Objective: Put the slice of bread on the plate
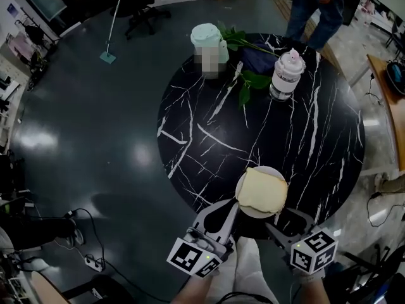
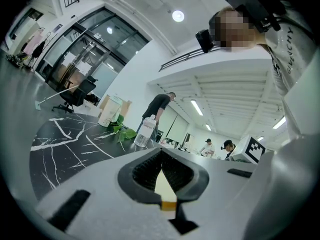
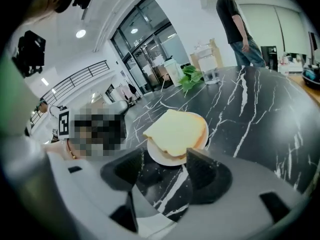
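1. My left claw (image 2: 162,176) is nipped shut on one edge of the slice of bread (image 2: 163,185); a pale wedge with a tan crust shows between the ribbed pads.
2. My right claw (image 3: 169,156) stands open and empty, just short of the plate (image 3: 156,155).
3. The slice of bread (image 1: 261,190) lies flat on the plate (image 1: 270,169), low and centre in the head view.
4. I judge the bread light, soft and easily torn or crushed, so a gentle pinch at the firmer crust suits it.
5. Count: one slice, one plate, both on the marble table (image 1: 209,132).
6. Near the table's top edge: one mint-lidded jug (image 1: 207,38), one clear bottle (image 1: 286,73), one leafy sprig (image 1: 244,81).
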`<state>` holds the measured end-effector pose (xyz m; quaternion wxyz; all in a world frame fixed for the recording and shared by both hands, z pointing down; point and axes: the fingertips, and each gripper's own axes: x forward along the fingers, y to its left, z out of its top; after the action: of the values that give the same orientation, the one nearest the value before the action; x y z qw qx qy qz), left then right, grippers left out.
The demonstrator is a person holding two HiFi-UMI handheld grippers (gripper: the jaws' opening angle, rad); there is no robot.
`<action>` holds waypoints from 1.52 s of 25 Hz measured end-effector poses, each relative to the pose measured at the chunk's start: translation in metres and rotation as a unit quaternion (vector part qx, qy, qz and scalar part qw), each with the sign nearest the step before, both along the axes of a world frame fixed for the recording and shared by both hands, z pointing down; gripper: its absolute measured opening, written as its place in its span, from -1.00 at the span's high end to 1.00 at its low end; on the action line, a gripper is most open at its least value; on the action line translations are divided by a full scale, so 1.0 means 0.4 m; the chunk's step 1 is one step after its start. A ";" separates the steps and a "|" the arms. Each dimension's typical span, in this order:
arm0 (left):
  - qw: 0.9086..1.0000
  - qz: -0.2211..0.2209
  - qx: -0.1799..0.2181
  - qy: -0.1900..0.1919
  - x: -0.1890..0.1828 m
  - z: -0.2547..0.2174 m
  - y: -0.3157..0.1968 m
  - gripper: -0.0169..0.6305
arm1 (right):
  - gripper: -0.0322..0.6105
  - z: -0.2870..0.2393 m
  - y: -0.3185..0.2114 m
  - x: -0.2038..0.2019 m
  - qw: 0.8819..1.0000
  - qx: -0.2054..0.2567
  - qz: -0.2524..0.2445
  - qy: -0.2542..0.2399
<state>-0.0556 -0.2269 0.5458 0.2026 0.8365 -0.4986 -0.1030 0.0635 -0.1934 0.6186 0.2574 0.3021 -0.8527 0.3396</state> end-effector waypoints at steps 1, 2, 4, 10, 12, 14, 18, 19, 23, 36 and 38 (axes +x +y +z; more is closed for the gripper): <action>1.000 0.001 0.001 0.000 0.003 -0.005 -0.001 0.92 | 0.14 -0.005 0.001 -0.001 1.000 0.002 0.001 -0.001; 1.000 0.003 0.003 0.000 0.006 -0.012 -0.002 0.92 | 0.14 -0.012 0.003 -0.002 1.000 0.005 0.000 -0.001; 1.000 0.007 0.006 -0.002 0.012 -0.034 -0.001 0.92 | 0.14 -0.033 0.010 -0.005 1.000 0.012 -0.005 -0.001; 0.999 0.021 0.023 -0.009 0.027 -0.111 -0.004 0.92 | 0.15 -0.120 0.019 -0.018 0.998 0.057 -0.036 0.003; 0.999 0.028 0.023 -0.011 0.032 -0.133 0.005 0.92 | 0.15 -0.144 0.035 -0.023 0.997 0.061 -0.055 0.006; 0.999 0.036 0.023 -0.014 0.040 -0.153 0.017 0.92 | 0.15 -0.176 0.045 -0.028 0.995 0.071 -0.068 0.001; 0.998 0.054 0.026 -0.021 0.057 -0.195 0.040 0.92 | 0.63 -0.253 0.050 -0.033 0.991 0.107 -0.075 -0.011; 0.998 0.057 0.026 -0.022 0.059 -0.205 0.044 0.92 | 0.68 -0.270 0.052 -0.036 0.990 0.114 -0.077 -0.013; 0.996 0.072 0.038 -0.026 0.067 -0.242 0.055 0.92 | 0.75 -0.338 0.047 -0.050 0.985 0.151 -0.084 -0.017; 0.994 0.071 0.069 -0.044 0.074 -0.351 0.052 0.92 | 0.87 -0.484 0.023 -0.058 0.966 0.240 -0.091 -0.038; 0.994 0.066 0.076 -0.046 0.066 -0.367 0.049 0.92 | 0.87 -0.488 0.027 -0.054 0.964 0.247 -0.091 -0.037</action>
<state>-0.0292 -0.2071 0.3992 0.1211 0.8844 -0.4420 -0.0884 0.0420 -0.1827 0.4236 0.1727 0.2644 -0.9431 0.1040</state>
